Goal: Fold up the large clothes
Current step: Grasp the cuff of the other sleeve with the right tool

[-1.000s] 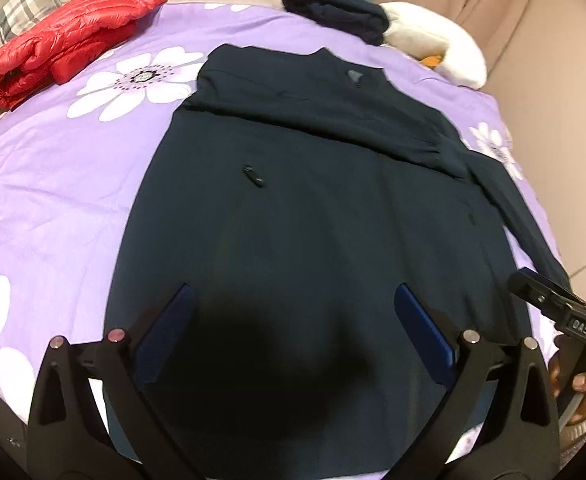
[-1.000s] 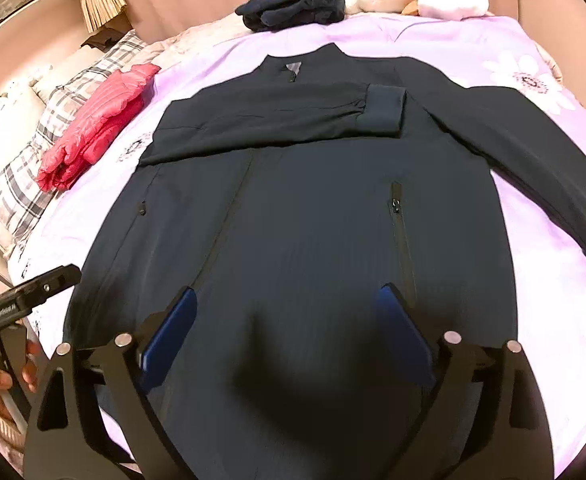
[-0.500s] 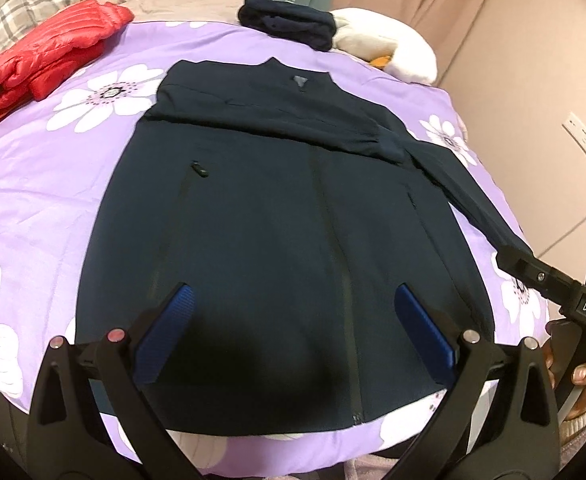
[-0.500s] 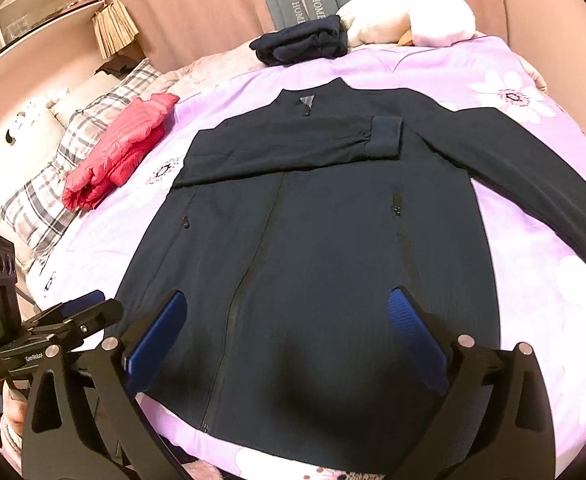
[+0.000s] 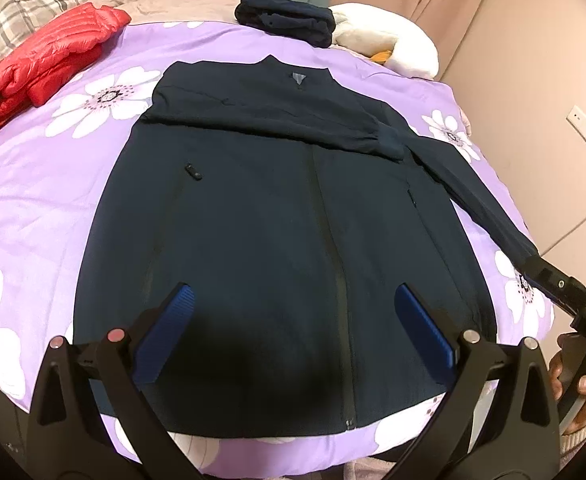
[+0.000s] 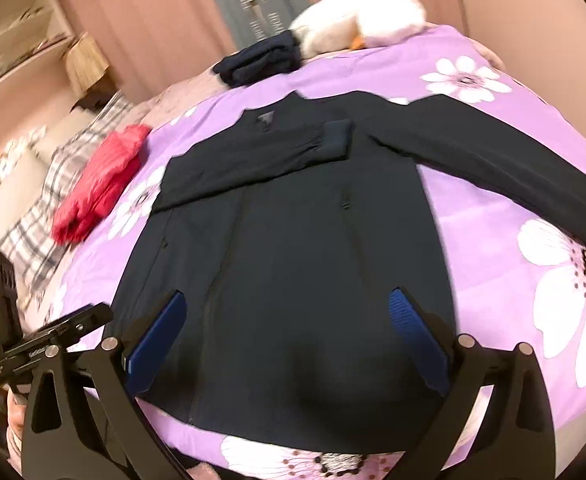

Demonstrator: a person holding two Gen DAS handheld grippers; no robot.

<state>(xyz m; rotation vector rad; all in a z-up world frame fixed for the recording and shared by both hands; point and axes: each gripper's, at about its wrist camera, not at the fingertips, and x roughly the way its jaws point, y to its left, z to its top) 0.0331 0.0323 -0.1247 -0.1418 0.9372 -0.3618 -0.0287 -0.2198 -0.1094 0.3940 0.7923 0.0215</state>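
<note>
A large navy zip jacket (image 5: 285, 216) lies flat, front up, on the purple flowered bedspread (image 5: 33, 200). One sleeve is folded across the chest, its cuff (image 5: 389, 144) at the right. The other sleeve (image 6: 505, 168) stretches out to the right side. My left gripper (image 5: 293, 300) is open and empty above the hem. My right gripper (image 6: 289, 304) is open and empty, also above the lower jacket (image 6: 293, 240). Each gripper shows at the edge of the other's view: the right one (image 5: 565, 296) and the left one (image 6: 49, 340).
A red puffer jacket (image 5: 41, 64) lies folded at the far left. A folded dark garment (image 5: 289, 20) and a white plush toy (image 5: 389, 48) sit at the head of the bed. A plaid pillow (image 6: 49, 216) is at the left. A wall is at the right.
Both grippers have pulled back and risen from the jacket, so the whole hem now shows. The right wrist view has swung left and tilted. The jacket has not moved.
</note>
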